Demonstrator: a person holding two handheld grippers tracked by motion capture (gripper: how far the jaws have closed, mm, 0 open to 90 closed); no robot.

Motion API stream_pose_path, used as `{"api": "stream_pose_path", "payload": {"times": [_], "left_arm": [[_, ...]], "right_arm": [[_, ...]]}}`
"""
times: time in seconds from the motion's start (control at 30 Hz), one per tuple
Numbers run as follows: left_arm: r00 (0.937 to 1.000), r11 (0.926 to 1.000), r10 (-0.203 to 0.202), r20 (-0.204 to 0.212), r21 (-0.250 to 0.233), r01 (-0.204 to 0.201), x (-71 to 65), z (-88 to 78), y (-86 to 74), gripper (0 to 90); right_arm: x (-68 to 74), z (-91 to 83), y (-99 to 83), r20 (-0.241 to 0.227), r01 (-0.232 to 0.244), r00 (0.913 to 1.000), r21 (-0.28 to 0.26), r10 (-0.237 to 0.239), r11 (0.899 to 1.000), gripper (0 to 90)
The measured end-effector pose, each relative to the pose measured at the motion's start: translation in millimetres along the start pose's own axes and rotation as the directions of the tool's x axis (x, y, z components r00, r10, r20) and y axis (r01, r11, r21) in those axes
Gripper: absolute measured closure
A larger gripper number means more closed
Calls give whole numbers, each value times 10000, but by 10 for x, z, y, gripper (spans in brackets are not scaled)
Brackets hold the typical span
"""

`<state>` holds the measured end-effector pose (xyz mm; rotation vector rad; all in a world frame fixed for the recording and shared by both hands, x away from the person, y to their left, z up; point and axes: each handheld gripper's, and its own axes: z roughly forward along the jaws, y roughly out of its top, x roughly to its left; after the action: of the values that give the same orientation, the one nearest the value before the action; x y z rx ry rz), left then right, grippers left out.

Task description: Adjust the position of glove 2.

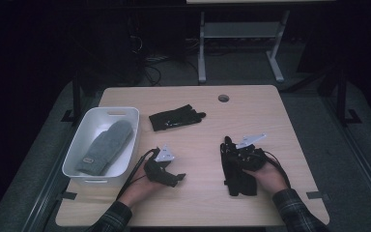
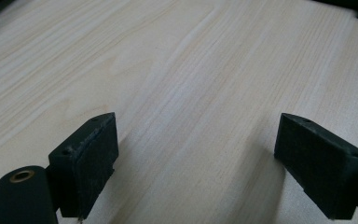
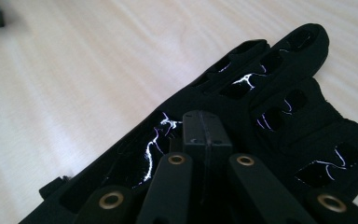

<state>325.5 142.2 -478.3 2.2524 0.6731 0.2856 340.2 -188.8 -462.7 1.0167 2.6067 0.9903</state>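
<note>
A black glove with openwork fingers (image 1: 241, 183) (image 3: 279, 84) lies flat on the right side of the wooden table (image 1: 256, 116). My right gripper (image 1: 231, 149) (image 3: 205, 128) is low over it with its jaws shut together, tips at the glove's palm; no fabric shows between them. Another black glove (image 1: 176, 117) lies at the table's middle, farther back. My left gripper (image 1: 175, 179) (image 2: 196, 154) rests near the front left, open, with bare wood between its jaws. A grey mitten (image 1: 107, 145) lies in the white basket (image 1: 110, 110).
The white basket stands at the table's left edge, beside my left hand. A round cable hole (image 1: 223, 98) sits near the back edge. Beyond the table are a white desk frame (image 1: 202, 48) and cables on a dark floor.
</note>
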Motion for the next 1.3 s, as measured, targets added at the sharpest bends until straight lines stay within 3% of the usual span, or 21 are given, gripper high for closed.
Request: {"api": "stream_pose_path", "payload": {"times": [0.2,0.33,0.43,0.6,0.73,0.97,1.1,1.2,1.3], "left_arm": [[10000,10000,4,-2,0,-4,0,0,0,126],[10000,10000,-46,8,-34,46,-3,2,0,126],[10000,10000,-41,18,-40,41,-3,2,0,126],[10000,10000,31,82,6,-31,6,-3,-1,125],[10000,9999,80,23,129,-80,23,-12,13,144],[9996,9994,-93,-263,330,101,107,-66,90,427],[9972,9979,-632,-404,102,636,189,-97,189,711],[9939,9965,-821,-742,76,829,247,-89,270,893],[9913,9959,-891,-965,88,903,328,-48,376,894]], "right_arm": [[158,-74,-93,-7,122,9999,72,-122,9999,900],[177,-96,-103,-70,234,9997,-5,-234,9997,892],[149,-157,-89,-177,253,9995,-444,-261,9987,773],[57,-263,-127,421,-118,9990,-1078,165,9941,501],[-91,-317,-219,914,-450,9942,-1292,571,9906,360],[-342,-416,-473,1536,-1200,9781,-1339,1403,9837,234],[-460,-411,-600,1708,-1566,9695,-1190,1756,9805,201],[-512,-409,-656,1854,-1774,9626,-1199,1976,9768,190],[-539,-405,-679,2131,-1778,9562,-1220,2008,9765,189]]}}
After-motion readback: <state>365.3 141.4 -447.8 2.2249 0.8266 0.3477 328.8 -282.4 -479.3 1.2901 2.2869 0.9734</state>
